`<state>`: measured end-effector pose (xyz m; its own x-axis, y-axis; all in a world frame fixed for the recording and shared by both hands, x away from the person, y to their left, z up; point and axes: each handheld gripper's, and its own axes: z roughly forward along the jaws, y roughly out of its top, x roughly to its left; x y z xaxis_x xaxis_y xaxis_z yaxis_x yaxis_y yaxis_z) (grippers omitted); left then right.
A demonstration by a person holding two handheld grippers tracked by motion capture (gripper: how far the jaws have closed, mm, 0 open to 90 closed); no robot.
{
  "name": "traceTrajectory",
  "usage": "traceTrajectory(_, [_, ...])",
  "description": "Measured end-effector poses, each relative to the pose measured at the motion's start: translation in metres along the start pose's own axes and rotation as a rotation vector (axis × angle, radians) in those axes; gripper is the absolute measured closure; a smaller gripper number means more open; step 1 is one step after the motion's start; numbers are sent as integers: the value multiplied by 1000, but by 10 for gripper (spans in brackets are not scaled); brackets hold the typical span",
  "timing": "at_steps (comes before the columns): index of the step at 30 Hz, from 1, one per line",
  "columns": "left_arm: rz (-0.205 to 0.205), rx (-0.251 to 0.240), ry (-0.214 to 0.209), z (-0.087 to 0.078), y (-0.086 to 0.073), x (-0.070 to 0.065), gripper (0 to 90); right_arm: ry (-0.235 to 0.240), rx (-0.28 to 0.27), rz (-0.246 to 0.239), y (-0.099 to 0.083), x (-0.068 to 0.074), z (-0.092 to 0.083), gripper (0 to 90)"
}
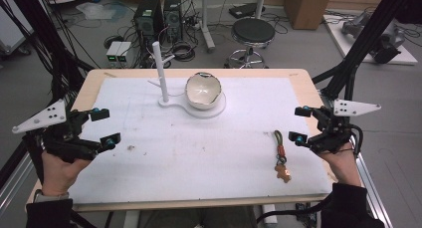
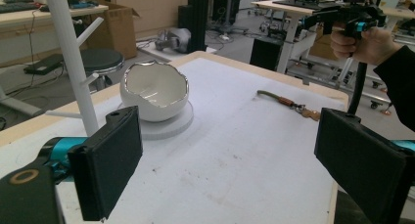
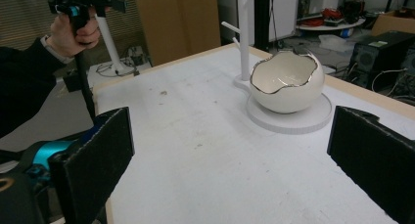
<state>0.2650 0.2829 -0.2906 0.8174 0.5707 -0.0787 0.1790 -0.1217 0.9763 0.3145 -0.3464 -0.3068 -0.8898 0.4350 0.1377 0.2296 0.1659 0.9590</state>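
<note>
I hold my left gripper [image 1: 105,127] at the left edge of the table [image 1: 298,78], its jaws spread wide with nothing between them. My right gripper [image 1: 299,124] hangs at the right edge, jaws equally wide apart and empty. The thing nearest it is a keychain [image 1: 281,156] with an olive cord and a small brown charm, lying flat on the white mat [image 1: 199,153] just beside the right gripper, touched by neither jaw. Toward the far side of the mat stands a white egg-shaped bowl [image 1: 202,90] with a jagged metallic rim, resting on the round base of a white branched stand [image 1: 161,73], well apart from both grippers.
</note>
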Motion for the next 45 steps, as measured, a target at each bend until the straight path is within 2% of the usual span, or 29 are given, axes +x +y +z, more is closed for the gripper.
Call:
traceTrajectory(20, [0,3,-3,2,-1,0,109,-5,5,4,-1,-1,-1,25])
traceTrajectory(25, [-7,-5,15,2,-1,-1,107,-14,4,3,-2,-2,-3,26])
traceTrajectory(33, [3,-2,13,2,-1,-1,107,-66,17,26,-12,-12,-12,26])
traceTrajectory(35, [2,0,14,2,-1,-1,107,-88,19,50,-18,-17,-19,26])
traceTrajectory(40, [1,1,10,3,-1,-1,107,-108,4,81,-25,-23,-27,26])
traceTrajectory(45, [-7,6,6,5,-2,-1,107,-115,0,75,-24,-27,-27,26])
